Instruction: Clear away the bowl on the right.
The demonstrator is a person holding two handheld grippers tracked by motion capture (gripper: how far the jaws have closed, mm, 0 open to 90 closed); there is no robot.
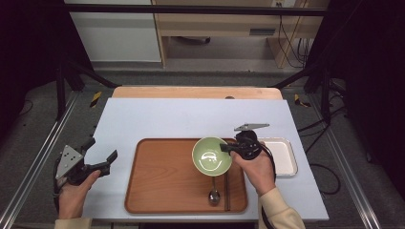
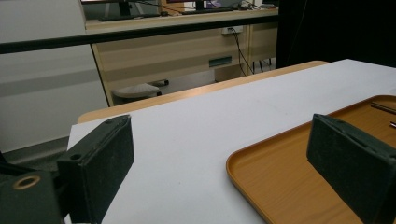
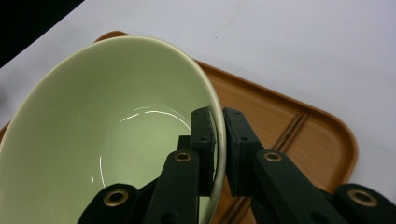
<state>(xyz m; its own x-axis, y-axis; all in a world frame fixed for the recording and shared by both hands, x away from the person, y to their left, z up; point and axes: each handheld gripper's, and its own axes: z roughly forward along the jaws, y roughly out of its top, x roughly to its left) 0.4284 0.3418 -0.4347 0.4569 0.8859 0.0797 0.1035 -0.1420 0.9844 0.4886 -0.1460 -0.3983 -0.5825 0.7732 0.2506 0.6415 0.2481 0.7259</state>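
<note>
1. The right gripper (image 1: 226, 148) pinches the rim of the bowl (image 1: 211, 156); in the right gripper view one pad sits inside the rim and the other outside, with the wall of the bowl (image 3: 112, 140) clamped between them.
2. The right hand (image 1: 258, 168) holds that gripper at the bowl's 3 o'clock side, its jaws pointing toward 9 o'clock across the table (image 1: 157, 119).
3. The green bowl is empty and sits over the upper right part of the tray (image 1: 162, 176); whether it rests on the tray or is lifted clear, I cannot tell.
4. At the bowl's 6 o'clock, a spoon (image 1: 214, 193) lies on the tray, with chopsticks (image 1: 227, 191) just beside it at its 3 o'clock.
5. At the right gripper's 3 o'clock, a white dish (image 1: 284, 160) sits on the table just off the tray's right edge.
6. The left gripper (image 1: 101, 154) has its jaws spread wide, with nothing between them.
7. The left hand (image 1: 76, 191) holds it at the tray's 9 o'clock, over the table's left edge.
8. In the left gripper view, one pad (image 2: 105, 163) hangs over bare table and the other over the corner of the tray (image 2: 280, 182).
</note>
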